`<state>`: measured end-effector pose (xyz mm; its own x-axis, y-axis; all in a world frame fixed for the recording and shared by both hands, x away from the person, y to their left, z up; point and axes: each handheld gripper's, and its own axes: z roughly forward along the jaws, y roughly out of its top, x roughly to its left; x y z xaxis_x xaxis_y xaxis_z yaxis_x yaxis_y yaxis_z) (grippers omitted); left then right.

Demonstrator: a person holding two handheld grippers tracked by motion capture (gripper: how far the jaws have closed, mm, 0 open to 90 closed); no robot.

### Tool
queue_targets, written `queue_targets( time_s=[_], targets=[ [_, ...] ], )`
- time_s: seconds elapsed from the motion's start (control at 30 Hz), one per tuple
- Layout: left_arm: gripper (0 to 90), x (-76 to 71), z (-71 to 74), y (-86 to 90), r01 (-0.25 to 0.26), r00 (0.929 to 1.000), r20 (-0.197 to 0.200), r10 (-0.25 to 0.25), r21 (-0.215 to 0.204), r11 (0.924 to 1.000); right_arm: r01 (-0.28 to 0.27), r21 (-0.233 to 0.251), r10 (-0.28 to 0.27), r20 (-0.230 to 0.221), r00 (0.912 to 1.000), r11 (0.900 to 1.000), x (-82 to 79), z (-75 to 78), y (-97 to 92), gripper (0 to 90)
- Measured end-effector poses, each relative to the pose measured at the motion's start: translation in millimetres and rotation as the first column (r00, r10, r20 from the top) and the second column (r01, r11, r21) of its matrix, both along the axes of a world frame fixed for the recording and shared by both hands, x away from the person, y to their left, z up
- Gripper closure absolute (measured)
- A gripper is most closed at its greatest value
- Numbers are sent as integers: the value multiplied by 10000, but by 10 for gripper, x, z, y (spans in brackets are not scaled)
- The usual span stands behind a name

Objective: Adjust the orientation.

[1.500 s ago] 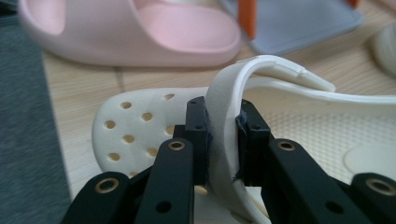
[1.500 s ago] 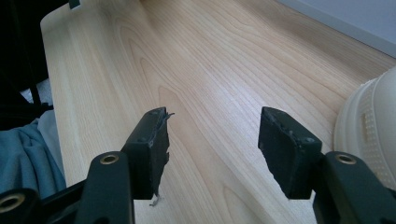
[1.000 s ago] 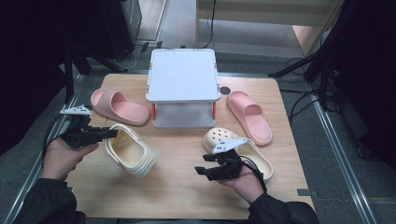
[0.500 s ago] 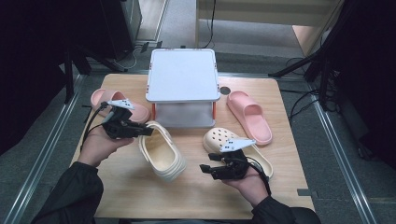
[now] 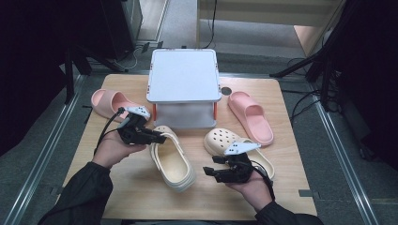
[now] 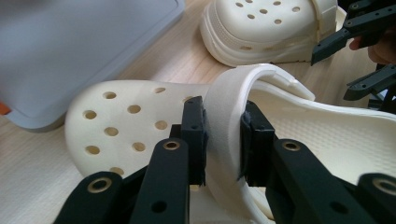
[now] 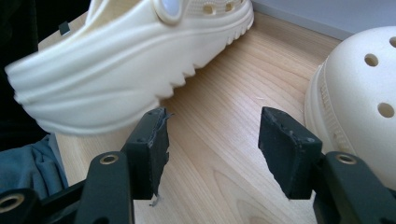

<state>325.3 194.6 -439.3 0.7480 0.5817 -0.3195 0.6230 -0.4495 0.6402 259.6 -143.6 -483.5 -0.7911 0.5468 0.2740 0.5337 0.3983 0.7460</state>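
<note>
I'm holding the left gripper [image 5: 159, 138] on the near cream clog [image 5: 172, 158], and in the left gripper view my fingers [image 6: 194, 135] are sitting either side of its heel strap [image 6: 229, 140], pads right against the foam. The jaws have just been easing apart a little, yet the strap is between them and the pads are pressing on it. The clog is lying on the wooden surface [image 5: 141, 197] in front of the white box [image 5: 184, 75], its toe toward the box, heel toward me.

My right gripper [image 5: 212, 170] is hovering just beside the second cream clog [image 5: 225, 140], fingers spread wide with bare wood between them in the right gripper view. That clog's rounded, holed toe [image 7: 359, 93] is sitting just outside one finger, while the gripped clog's ridged sole [image 7: 130, 60] is sitting beyond the other.

Both clogs are looking like matte moulded foam, smooth and thick-walled, with round vent holes across the domed toes and a stippled footbed inside. The strap is a broad, flat band curving in an arch. Two pink slides [image 5: 112, 103] [image 5: 251, 117] are lying either side of the box, soft-edged and plain. The surface is pale wood with fine grain.
</note>
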Motion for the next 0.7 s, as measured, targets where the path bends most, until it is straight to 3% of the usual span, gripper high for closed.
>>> queue_targets(
  time_s=[0.3,0.43,0.7],
  targets=[
    [710,-42,-75,-111,382,9992,-82,-381,114,9992,-367,-93,365,-149,9992,9993,-10,-44,99,435],
    [697,-36,-127,-133,382,9987,-327,-380,65,9992,-415,-84,413,-147,9990,9991,-18,-47,110,442],
    [680,-67,-138,-163,550,9981,-283,-545,180,9983,-488,-99,486,-159,9987,9988,-13,-59,131,454]
  ],
)
